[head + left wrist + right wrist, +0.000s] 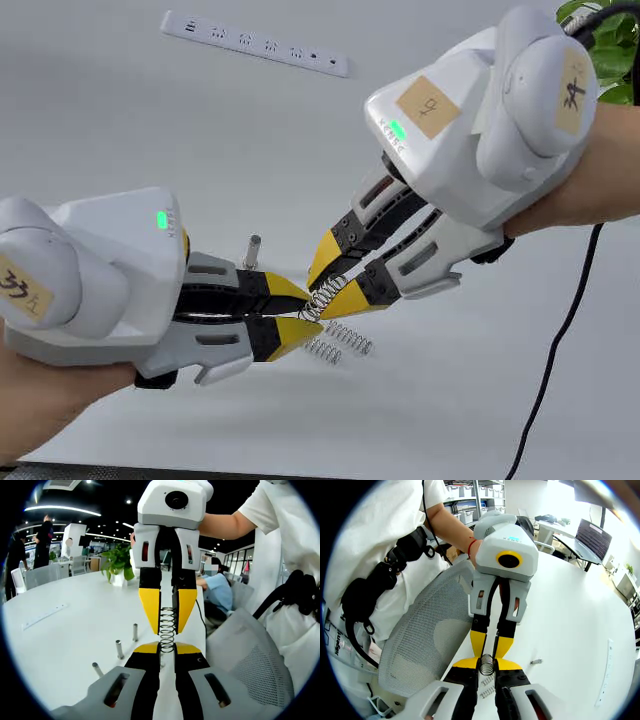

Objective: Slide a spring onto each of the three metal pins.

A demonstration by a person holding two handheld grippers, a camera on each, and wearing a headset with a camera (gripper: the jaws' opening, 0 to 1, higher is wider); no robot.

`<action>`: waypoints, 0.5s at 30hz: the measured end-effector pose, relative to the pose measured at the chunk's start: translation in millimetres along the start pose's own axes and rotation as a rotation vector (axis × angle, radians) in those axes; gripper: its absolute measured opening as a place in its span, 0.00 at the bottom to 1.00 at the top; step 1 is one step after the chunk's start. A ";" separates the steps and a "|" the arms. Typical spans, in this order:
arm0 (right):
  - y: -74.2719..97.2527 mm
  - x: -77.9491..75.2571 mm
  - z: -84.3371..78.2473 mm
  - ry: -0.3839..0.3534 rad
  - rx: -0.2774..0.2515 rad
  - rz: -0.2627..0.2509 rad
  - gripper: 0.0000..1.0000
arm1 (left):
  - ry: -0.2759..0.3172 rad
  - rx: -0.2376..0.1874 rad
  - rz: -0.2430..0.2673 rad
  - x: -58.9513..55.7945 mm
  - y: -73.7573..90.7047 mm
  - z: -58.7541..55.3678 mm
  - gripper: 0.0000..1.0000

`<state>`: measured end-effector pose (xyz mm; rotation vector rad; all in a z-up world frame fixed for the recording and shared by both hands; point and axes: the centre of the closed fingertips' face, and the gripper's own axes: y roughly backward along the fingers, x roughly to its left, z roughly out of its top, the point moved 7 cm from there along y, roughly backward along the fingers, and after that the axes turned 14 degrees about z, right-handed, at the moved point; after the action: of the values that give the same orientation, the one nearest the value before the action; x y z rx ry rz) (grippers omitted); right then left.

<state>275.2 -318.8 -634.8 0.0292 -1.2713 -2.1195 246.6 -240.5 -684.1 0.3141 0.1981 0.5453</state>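
Open-plan office around a white counter [120, 130].
A power strip [255, 42] lies on it well beyond the jaws; in the left gripper view a plant [116, 562] stands beyond the jaws, leftward, under strip lights [60, 509]; a mesh chair [422, 635] sits at the counter's edge.

White power strip [255, 42], black cable [566, 335] — leafy plant [612, 50]

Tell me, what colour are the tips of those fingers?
Yellow tips on black fingers, around the spring; the left gripper view shows it best.
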 end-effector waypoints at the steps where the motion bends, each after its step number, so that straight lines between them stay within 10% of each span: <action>1: -0.3 0.2 0.0 0.002 0.003 0.001 0.08 | 0.000 0.001 -0.001 -0.2 -0.1 -0.1 0.06; 15: 0.3 0.2 0.6 0.007 0.036 0.015 0.07 | -0.003 0.000 -0.006 -0.1 -0.1 0.4 0.06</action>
<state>275.0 -318.6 -634.2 0.0423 -1.3011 -2.0823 246.7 -240.7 -683.7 0.3143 0.1962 0.5388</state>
